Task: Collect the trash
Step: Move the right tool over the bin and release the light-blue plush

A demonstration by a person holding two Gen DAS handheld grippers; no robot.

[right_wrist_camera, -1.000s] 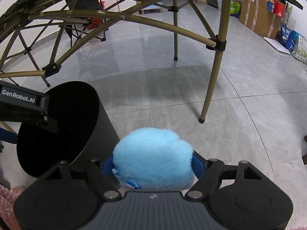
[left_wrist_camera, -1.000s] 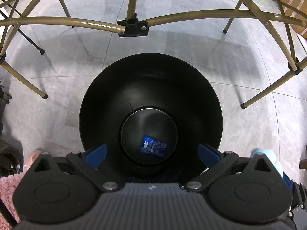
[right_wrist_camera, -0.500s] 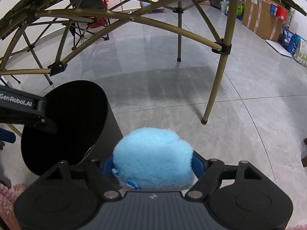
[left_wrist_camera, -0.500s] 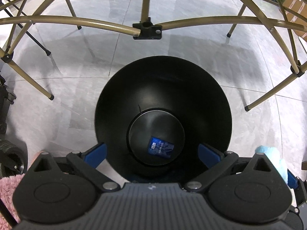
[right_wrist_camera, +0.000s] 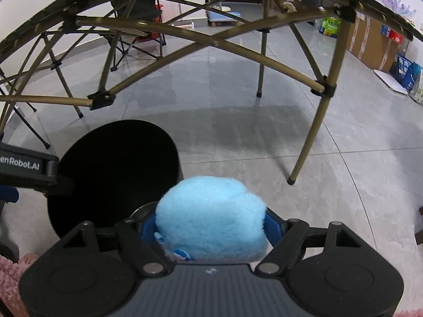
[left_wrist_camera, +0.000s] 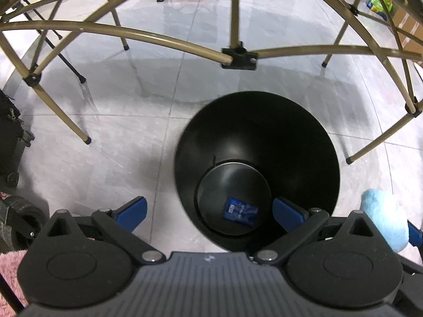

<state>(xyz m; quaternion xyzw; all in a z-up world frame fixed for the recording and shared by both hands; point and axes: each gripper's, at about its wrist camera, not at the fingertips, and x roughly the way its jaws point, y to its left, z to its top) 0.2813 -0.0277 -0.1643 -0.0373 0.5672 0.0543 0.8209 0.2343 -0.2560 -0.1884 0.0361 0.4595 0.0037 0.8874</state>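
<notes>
A black round trash bin point(left_wrist_camera: 264, 132) stands on the grey tile floor, seen from above in the left wrist view. A blue packet point(left_wrist_camera: 240, 212) lies on its bottom. My left gripper point(left_wrist_camera: 210, 211) hangs open above the bin's left rim, with nothing between its blue fingers point(left_wrist_camera: 132, 211). In the right wrist view, my right gripper point(right_wrist_camera: 211, 227) is shut on a fluffy light-blue plush point(right_wrist_camera: 211, 216), just right of the bin point(right_wrist_camera: 116, 163). The same plush point(left_wrist_camera: 383, 222) shows at the right edge of the left wrist view. The left gripper's body point(right_wrist_camera: 26, 166) overlaps the bin's left side.
Brass-coloured folding table legs point(right_wrist_camera: 312, 137) and crossbars point(left_wrist_camera: 158, 42) arch over the bin. A black wheeled bag point(left_wrist_camera: 10, 142) stands at the left. Pink fluffy fabric point(left_wrist_camera: 10, 269) lies at the bottom left. Cardboard boxes point(right_wrist_camera: 370, 45) and a folding chair point(right_wrist_camera: 137, 26) stand at the back.
The bin has slid to the right in the left wrist view as the left gripper moved left. The right gripper drifted toward the bin and up a little, still holding the plush.
</notes>
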